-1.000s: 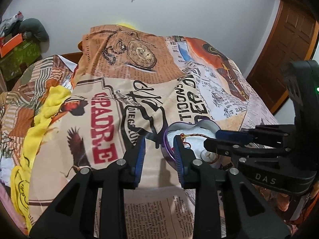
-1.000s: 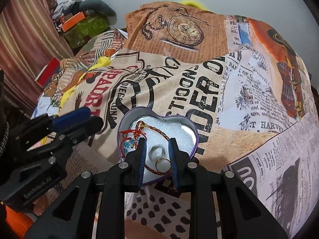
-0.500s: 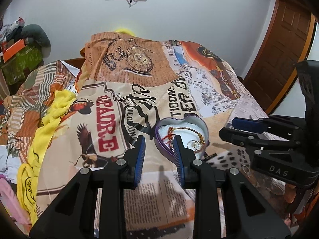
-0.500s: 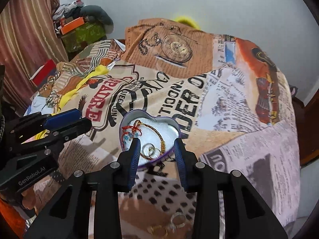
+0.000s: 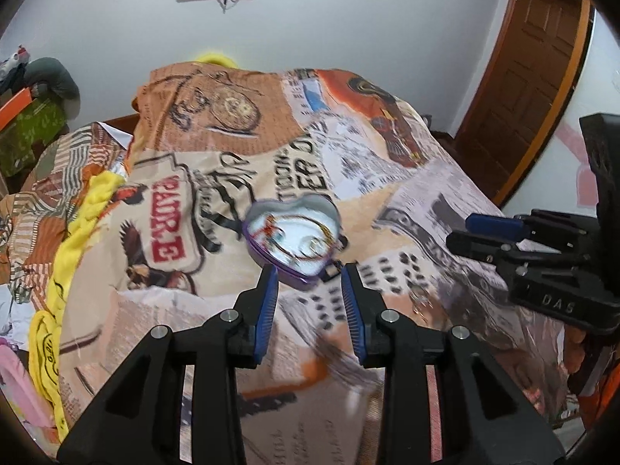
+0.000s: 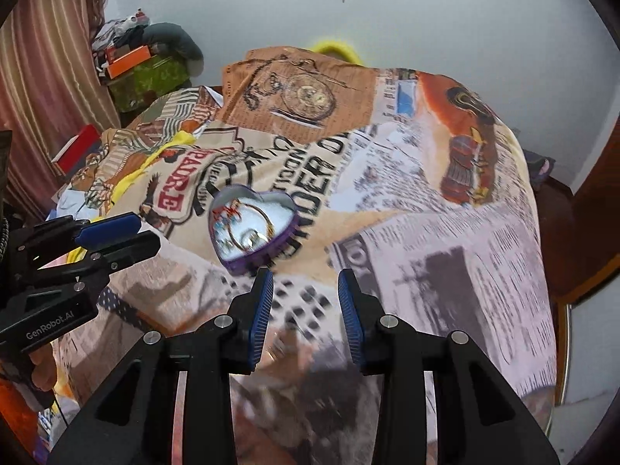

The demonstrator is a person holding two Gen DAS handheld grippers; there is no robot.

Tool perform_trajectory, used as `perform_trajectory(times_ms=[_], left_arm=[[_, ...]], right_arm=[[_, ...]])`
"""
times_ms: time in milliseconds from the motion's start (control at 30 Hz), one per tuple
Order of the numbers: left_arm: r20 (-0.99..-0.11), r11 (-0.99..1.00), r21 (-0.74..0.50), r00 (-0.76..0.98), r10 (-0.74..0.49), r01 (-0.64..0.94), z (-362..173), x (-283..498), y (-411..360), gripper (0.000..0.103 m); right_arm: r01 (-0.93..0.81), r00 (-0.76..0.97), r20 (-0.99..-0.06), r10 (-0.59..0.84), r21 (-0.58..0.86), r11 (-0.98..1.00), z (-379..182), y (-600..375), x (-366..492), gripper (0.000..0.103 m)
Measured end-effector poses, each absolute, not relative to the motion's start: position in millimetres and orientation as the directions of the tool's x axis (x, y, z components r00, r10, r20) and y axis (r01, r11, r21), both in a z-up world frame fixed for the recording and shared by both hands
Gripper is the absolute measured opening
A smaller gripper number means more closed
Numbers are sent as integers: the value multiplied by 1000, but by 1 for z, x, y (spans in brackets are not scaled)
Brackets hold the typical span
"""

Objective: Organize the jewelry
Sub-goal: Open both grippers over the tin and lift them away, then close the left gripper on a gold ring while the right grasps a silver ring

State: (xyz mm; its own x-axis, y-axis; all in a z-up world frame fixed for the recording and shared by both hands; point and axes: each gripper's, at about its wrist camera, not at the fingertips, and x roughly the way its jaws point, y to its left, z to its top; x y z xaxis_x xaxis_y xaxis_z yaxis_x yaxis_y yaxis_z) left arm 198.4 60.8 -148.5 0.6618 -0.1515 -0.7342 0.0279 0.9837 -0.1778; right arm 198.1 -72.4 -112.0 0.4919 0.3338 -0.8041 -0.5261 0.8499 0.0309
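A purple heart-shaped tin [image 5: 295, 232] sits open on the printed bedspread, with a white lining, a red-and-gold bracelet and rings inside. It also shows in the right wrist view [image 6: 252, 228]. My left gripper [image 5: 310, 275] is open and empty, just short of the tin's near tip. My right gripper [image 6: 306, 281] is open and empty, a little right of and behind the tin. Each gripper shows from the side in the other's view, the right [image 5: 484, 232] and the left [image 6: 116, 232]. A small blurred gold piece [image 5: 420, 298] lies on the bedspread right of the tin.
The bed is covered by a newspaper-print bedspread [image 6: 426, 193]. A yellow cloth [image 5: 77, 224] lies along its left side. Boxes and clutter [image 6: 143, 62] stand at the back left by a curtain. A wooden door [image 5: 534, 58] is at the right.
Both grippers have pulled back and up from the tin, which now looks smaller and farther. The right gripper's jaws, earlier narrow over the tin, have widened and left the jewelry inside.
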Motion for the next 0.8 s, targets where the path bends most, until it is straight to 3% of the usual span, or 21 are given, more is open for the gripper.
perform_trajectory(times_ms=[300,433,667,800], left_arm=[[-772,975,-197,596,-220,105,-169,192,18,33],[-788,978,-151,580,-207,144,-176,192,-5,45],[-825,975,-127,526,-206,183,-193,200,-27,45],[-820,971,-177,521,-235,160,-198,208,-26,45]], right_arm=[[-513,508,-798,323,21,858,-111,-109,177,32],[-516,506,-803,316,12,856,-117,-116,171,42],[-506,500,-809,310,19,863,-125,-126,171,42],[-497,491,-811,319,40,867,-128,-132,173,42]])
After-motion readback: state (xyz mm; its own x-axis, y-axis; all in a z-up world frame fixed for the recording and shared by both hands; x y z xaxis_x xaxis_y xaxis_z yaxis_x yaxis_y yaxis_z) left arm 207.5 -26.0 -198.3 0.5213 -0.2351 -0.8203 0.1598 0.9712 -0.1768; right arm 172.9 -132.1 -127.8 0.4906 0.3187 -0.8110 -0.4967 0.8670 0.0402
